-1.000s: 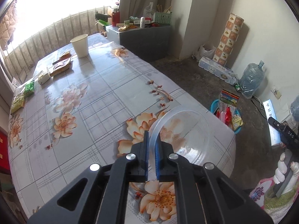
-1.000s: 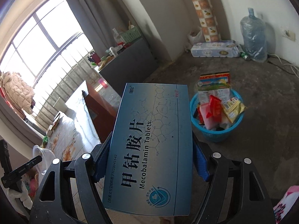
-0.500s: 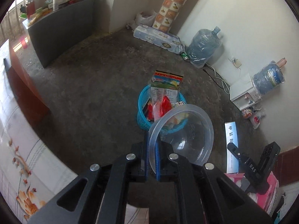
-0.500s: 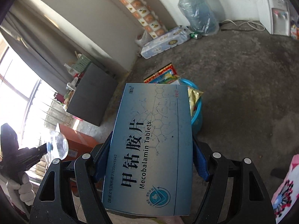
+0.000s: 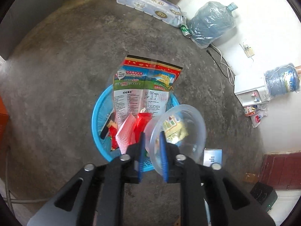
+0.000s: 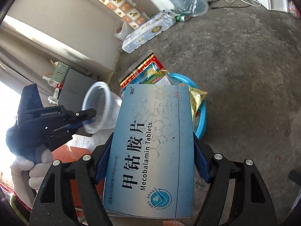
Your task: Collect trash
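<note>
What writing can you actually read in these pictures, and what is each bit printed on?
"甲钴胺片" on the blue tablet box
"Mecobalamin Tablets" on the same box
"90片" at the box's top corner
"GenRobot.AI" on the left gripper, faint
The rice bag in the blue basket and the tissue pack carry print too small or blurred to read.

The left gripper [image 5: 152, 150] points steeply down, its jaws just opening, the clear bowl's [image 5: 180, 130] rim loose between the blue pads. A white-gloved hand [image 6: 32, 167] holds it at eight o'clock in the right wrist view. The right gripper [image 6: 150, 150] clamps a blue tablet box [image 6: 150, 146], jaws wide.
</note>
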Available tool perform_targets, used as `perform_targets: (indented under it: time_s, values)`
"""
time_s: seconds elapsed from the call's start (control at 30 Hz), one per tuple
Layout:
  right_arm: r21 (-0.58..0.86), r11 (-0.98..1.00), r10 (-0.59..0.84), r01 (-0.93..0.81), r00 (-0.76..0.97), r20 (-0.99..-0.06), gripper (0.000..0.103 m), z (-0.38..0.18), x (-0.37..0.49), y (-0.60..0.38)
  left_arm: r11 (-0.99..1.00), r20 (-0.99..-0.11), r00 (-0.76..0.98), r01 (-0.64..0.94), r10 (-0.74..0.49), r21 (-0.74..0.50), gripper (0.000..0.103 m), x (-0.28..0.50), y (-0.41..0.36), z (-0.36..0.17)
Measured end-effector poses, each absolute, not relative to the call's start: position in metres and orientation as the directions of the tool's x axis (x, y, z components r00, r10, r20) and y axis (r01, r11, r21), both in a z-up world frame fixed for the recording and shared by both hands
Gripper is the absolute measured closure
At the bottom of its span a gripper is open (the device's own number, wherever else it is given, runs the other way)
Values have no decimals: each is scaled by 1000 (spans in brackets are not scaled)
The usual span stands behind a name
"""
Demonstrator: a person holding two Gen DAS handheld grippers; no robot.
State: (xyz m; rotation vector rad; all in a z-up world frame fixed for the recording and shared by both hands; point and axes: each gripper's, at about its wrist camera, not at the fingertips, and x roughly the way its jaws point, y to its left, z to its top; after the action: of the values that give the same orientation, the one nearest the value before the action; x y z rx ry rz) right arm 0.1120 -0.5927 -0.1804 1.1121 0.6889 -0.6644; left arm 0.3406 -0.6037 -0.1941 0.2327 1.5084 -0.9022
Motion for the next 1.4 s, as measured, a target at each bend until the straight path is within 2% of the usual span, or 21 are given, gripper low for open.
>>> perform_targets:
  time_s: [0.07, 0.27, 0.53, 0.67, 0.77, 0.93, 1.17, 1.33, 1.4]
  values:
    - [558, 295, -122, 776, 610, -783, 33, -192, 121, -599, 709, -926, -153, 603, -346, -365, 59, 348, -607, -207]
    - [535, 299, -98, 790, 584, -806, 33, -217, 140, -605, 700, -918, -164, 603, -360, -382, 58, 349, -588, -203]
    - [435, 458, -183, 776, 561, -808, 33, -201, 174, -596, 642, -889, -137, 645, -437, -415, 57, 352, -535, -135]
    - [305, 633, -247, 711, 560, -791, 32, -182, 200, -583, 617, -882, -93, 681, -461, -394, 53, 350, -491, -89]
    - [173, 740, -276, 650, 528, -803, 26, -182, 226, -580, 616, -877, -54, 690, -478, -379, 49, 346, -450, -60]
    - [18, 780, -323, 625, 427, -845, 23, -199, 246, -587, 648, -867, -12, 658, -499, -382, 44, 331, -369, -31]
    - [54, 751, -347, 658, 462, -816, 23, -169, 221, -585, 708, -843, 125, 615, -523, -348, 42, 299, -266, 4]
    - [101, 767, -373, 633, 569, -733, 23, -103, 189, -555, 725, -798, 243, 613, -552, -315, 39, 259, -217, 31]
    - [118, 783, -378, 610, 618, -690, 23, -71, 171, -534, 724, -772, 276, 612, -573, -318, 34, 239, -199, 41]
